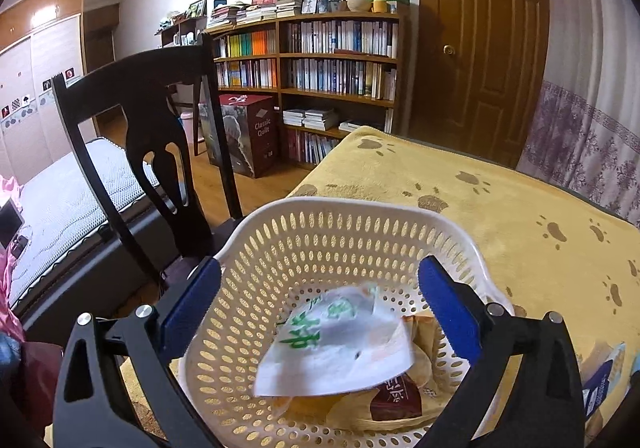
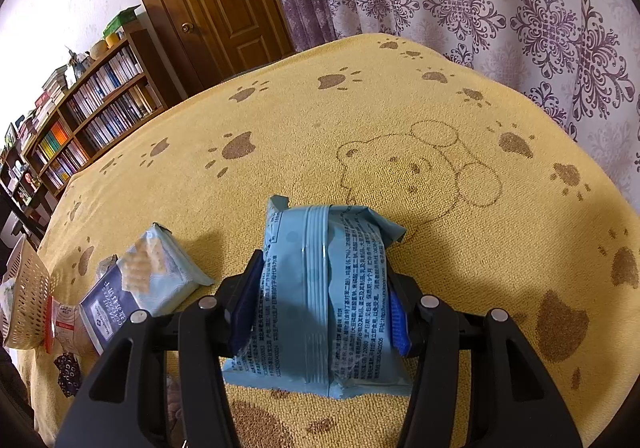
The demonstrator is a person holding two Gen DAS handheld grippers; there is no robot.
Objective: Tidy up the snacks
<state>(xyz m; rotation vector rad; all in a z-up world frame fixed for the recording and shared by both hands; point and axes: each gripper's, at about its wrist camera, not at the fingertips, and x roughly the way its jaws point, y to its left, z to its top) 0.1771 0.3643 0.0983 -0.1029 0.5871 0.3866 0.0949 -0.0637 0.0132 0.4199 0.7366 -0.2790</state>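
Warm indoor light, fisheye-warped, vignetted corners

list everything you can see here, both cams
basket: 1, white, perforated, left end of the table
white packet: 1, green print, in the basket on top of other snacks
brown packet: 1, in the basket, partly under the white one
blue packet: 1, light blue, between the right gripper's fingers
loose snacks: several, pale blue, navy and red-white, on the cloth beside the basket
cloth: 1, yellow with paw prints, covers the table
chair: 1, dark wood, left of the table
bookshelf: 1, brown, full of books, by the wall
door: 1, brown, shut
curtain: 1, white with purple pattern
left gripper: open over the basket
right gripper: shut on the blue packet
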